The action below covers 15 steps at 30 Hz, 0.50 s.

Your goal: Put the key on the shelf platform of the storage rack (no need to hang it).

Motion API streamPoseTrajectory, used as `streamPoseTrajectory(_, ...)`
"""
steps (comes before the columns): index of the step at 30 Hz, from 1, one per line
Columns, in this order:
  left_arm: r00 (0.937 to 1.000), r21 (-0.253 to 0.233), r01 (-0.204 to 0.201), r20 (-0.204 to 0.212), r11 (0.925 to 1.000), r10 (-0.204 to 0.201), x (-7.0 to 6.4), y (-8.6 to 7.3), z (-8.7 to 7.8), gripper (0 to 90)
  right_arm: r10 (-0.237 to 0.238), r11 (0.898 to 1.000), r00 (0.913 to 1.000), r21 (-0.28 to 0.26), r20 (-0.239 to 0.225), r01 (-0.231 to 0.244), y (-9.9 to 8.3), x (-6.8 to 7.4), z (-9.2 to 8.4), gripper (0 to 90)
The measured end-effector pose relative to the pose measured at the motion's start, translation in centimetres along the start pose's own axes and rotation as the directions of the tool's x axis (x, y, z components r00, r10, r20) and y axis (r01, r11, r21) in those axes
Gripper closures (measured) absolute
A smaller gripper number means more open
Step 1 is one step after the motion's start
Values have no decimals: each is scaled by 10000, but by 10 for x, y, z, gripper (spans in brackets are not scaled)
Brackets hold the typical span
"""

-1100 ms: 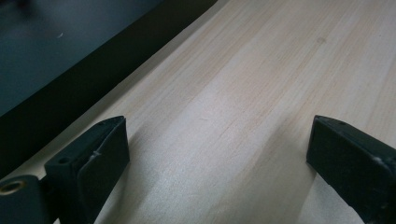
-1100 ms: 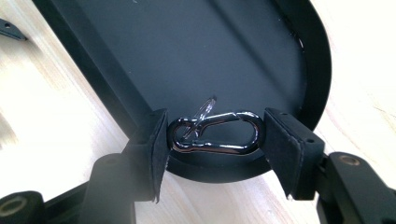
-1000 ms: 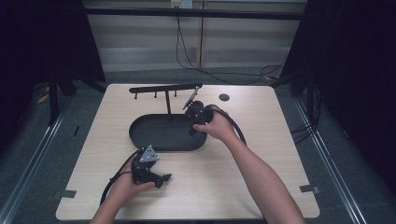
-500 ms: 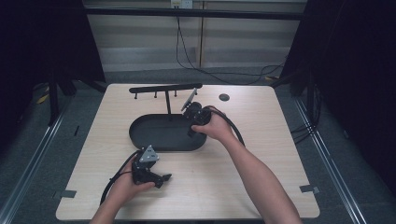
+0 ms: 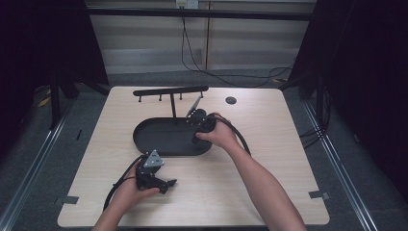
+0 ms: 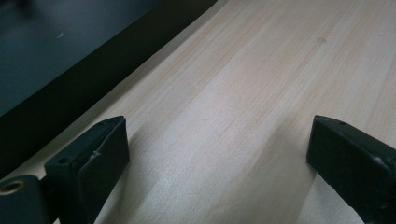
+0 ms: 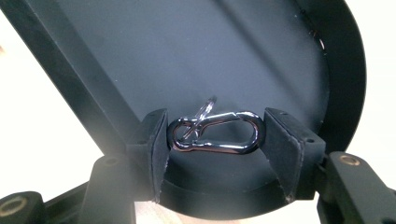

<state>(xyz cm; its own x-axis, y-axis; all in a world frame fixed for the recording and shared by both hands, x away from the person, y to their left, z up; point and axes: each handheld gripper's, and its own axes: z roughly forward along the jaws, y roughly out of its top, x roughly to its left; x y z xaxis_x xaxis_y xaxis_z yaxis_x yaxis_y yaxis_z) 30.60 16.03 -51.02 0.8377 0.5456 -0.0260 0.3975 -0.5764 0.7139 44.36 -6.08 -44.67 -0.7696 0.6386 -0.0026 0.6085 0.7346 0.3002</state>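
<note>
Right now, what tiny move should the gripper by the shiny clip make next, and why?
Probably lift it straight up a little. The right gripper looks closed on the silver carabiner clip, one jaw at each end, just over the floor of the black oval tray. The left gripper is open over bare table, so it can wait.

The table [image 5: 269,159] is pale wood with a fine, smooth grain and a soft sheen. The oval tray [image 7: 187,42] looks like matt black plastic, perhaps painted metal. The clip [image 7: 215,132] is polished, glossy metal. The gripper pads [image 7: 161,149] are dull, slightly rough black.
</note>
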Motion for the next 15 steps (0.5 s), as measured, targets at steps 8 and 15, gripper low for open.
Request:
streamPoseTrajectory(8,10000,-5,1,1,10000,-1,0,0,0,54,-96,9999,9999,-102,-36,95,2,2,7,422)
streamPoseTrajectory(15,10000,1,8,4,10000,-8,0,0,0,54,-34,10000,10000,-89,-43,34,3,1,12,422)
